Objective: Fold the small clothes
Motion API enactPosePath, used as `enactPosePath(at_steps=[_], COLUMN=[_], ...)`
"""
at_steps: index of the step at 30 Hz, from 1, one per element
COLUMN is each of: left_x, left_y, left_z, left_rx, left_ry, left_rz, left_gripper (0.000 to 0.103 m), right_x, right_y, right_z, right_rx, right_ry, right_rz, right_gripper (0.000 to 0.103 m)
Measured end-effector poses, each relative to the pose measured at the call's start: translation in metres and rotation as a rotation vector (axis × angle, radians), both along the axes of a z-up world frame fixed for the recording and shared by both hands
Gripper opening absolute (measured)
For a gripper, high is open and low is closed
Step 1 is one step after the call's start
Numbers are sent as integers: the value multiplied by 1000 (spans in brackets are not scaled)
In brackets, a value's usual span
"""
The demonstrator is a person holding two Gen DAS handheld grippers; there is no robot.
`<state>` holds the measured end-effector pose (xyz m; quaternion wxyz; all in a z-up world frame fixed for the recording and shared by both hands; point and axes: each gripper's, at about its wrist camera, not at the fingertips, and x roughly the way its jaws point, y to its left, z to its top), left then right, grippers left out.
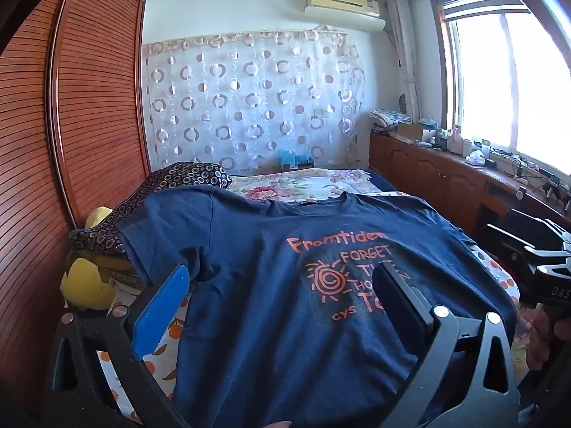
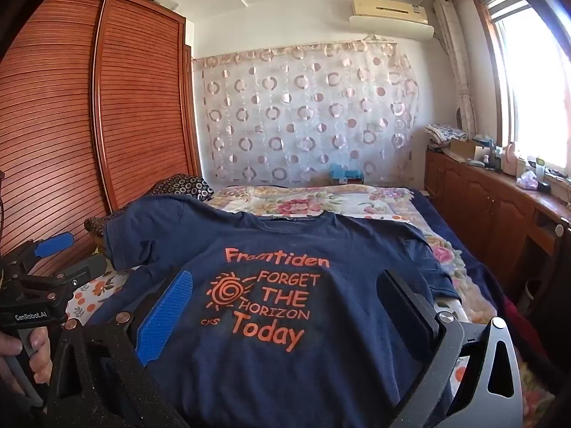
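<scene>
A navy T-shirt (image 1: pixel 271 285) with orange print lies spread flat, front up, on the bed, collar at the far end; it also shows in the right wrist view (image 2: pixel 285 249). My left gripper (image 1: pixel 285 292) is open and empty, hovering above the shirt's lower left part, its blue pad (image 1: pixel 160 306) near the left sleeve. My right gripper (image 2: pixel 285 303) is open and empty above the shirt's lower middle, around the print. Each gripper shows at the edge of the other's view: the right one (image 1: pixel 549 267), the left one (image 2: pixel 43 264).
The bed (image 2: pixel 357 199) has a floral cover and an orange-print sheet (image 1: pixel 157 353). A dark patterned pillow (image 1: pixel 171 185) and a yellow plush toy (image 1: pixel 85 285) lie at the left. A slatted wooden wardrobe (image 2: pixel 107 125) stands left; a cluttered wooden cabinet (image 2: pixel 499 192) runs under the window at right.
</scene>
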<state>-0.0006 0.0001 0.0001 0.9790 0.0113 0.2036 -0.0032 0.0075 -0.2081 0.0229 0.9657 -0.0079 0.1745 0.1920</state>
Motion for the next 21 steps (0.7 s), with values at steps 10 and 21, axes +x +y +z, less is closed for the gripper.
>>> enactPosePath(at_steps=[10, 21], left_x=[-2, -3], left_y=[4, 4], left_z=[4, 0], left_rx=[-12, -16], left_ry=[-5, -4], left_rz=[17, 28], left_gripper=[103, 103], right_x=[1, 1], right_y=[0, -2], right_z=[-1, 0], right_rx=[2, 6], right_ry=[3, 5], right_rz=[-3, -5], right_gripper=[103, 103])
